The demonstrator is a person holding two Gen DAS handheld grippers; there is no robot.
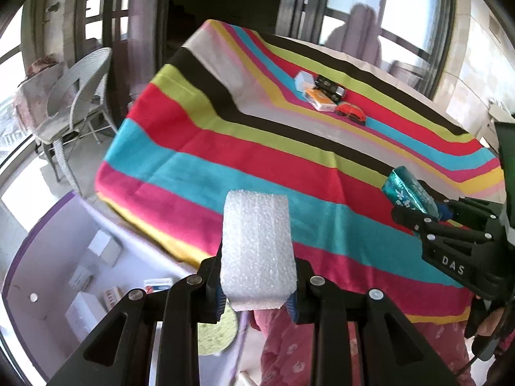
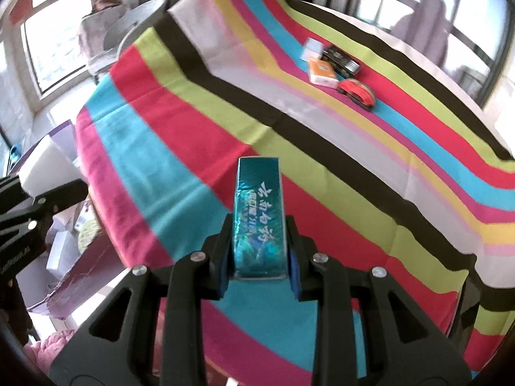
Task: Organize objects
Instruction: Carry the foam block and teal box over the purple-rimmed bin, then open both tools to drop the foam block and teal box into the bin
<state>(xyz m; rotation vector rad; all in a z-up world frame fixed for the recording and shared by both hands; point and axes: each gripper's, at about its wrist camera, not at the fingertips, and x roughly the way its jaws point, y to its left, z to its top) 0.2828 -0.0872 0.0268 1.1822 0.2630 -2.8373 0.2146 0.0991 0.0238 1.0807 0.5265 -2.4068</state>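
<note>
My left gripper (image 1: 257, 289) is shut on a white foam block (image 1: 257, 247), held upright over the near edge of the table with the striped cloth (image 1: 257, 160). My right gripper (image 2: 259, 257) is shut on a shiny teal box (image 2: 259, 215) with white lettering, above the cloth's near side. In the left wrist view the right gripper (image 1: 418, 215) and its teal box (image 1: 408, 193) show at the right edge. In the right wrist view the left gripper's arm (image 2: 29, 222) and the foam block (image 2: 45, 167) show at the left. A small group lies far across the cloth.
The far group holds a white box (image 2: 312, 48), an orange packet (image 2: 322, 70), a dark box (image 2: 342, 58) and a red toy car (image 2: 357, 93). A purple-edged box (image 1: 64, 257) with small cartons stands on the floor at the left. A white wicker chair (image 1: 77, 96) is beyond it.
</note>
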